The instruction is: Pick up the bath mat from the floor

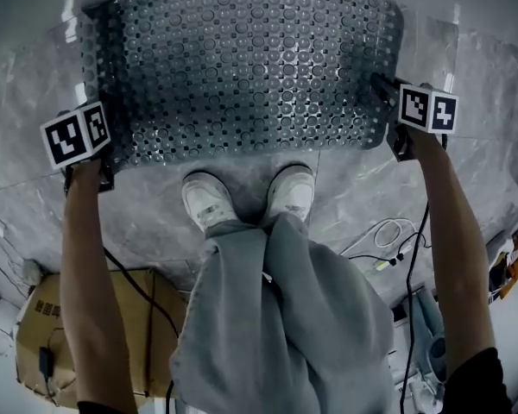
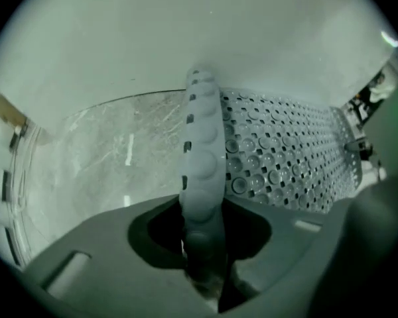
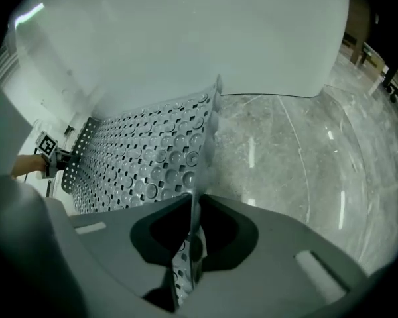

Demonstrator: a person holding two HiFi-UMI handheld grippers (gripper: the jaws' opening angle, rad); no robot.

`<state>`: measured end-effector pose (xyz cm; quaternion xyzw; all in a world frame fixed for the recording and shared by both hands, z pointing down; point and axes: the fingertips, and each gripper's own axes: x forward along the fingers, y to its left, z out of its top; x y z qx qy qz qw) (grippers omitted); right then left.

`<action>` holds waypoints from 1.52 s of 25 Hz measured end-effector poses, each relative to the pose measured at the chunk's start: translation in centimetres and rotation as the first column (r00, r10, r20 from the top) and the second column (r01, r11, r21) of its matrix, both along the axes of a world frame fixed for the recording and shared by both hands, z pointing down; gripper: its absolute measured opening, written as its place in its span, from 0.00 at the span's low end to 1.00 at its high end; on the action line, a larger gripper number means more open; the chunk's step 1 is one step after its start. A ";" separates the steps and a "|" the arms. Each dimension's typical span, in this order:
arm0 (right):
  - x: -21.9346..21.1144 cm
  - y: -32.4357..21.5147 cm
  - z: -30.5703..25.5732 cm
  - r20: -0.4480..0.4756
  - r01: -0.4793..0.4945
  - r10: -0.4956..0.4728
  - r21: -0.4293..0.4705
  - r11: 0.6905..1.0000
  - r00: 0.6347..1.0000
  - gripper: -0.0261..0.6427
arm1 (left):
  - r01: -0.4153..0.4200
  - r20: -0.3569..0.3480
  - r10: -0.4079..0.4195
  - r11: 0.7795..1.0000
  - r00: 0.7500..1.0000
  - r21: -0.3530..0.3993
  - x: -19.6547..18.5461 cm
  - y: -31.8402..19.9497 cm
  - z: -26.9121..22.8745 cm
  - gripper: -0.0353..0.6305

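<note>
The bath mat (image 1: 242,67) is a translucent grey sheet studded with round bumps and small holes, spread across the upper half of the head view. My left gripper (image 1: 104,169) grips its near left corner. In the left gripper view the mat's curled edge (image 2: 202,158) runs straight down between the jaws, and the left gripper (image 2: 202,260) is shut on it. My right gripper (image 1: 388,115) holds the mat's right edge. In the right gripper view the thin edge of the mat (image 3: 199,158) is pinched in the right gripper (image 3: 189,260), and the sheet stretches away to the left.
The grey marble floor (image 1: 345,205) lies under the mat. The person's white shoes (image 1: 209,198) and grey trousers stand just behind it. A cardboard box (image 1: 134,317) sits at bottom left. Cables (image 1: 388,240) and small items lie at the right. A white wall (image 3: 205,38) rises beyond.
</note>
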<state>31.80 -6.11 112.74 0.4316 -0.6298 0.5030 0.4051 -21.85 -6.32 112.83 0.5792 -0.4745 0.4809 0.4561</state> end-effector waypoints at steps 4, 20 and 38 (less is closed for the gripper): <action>-0.2 0.5 -0.9 -0.052 -0.062 0.061 -0.015 0.998 0.997 0.08 | -0.091 0.021 0.092 0.995 0.996 -0.040 0.5 1.0 -1.4 0.15; -6.6 0.5 -9.7 -0.080 -0.034 0.034 -0.004 0.999 0.996 0.07 | -0.059 -0.145 0.061 0.998 0.988 0.013 5.6 1.6 -12.2 0.12; -14.6 2.0 -18.3 -0.005 -0.007 0.007 -0.028 1.000 1.000 0.07 | -0.060 -0.256 0.053 0.998 0.965 -0.019 10.9 3.3 -22.0 0.11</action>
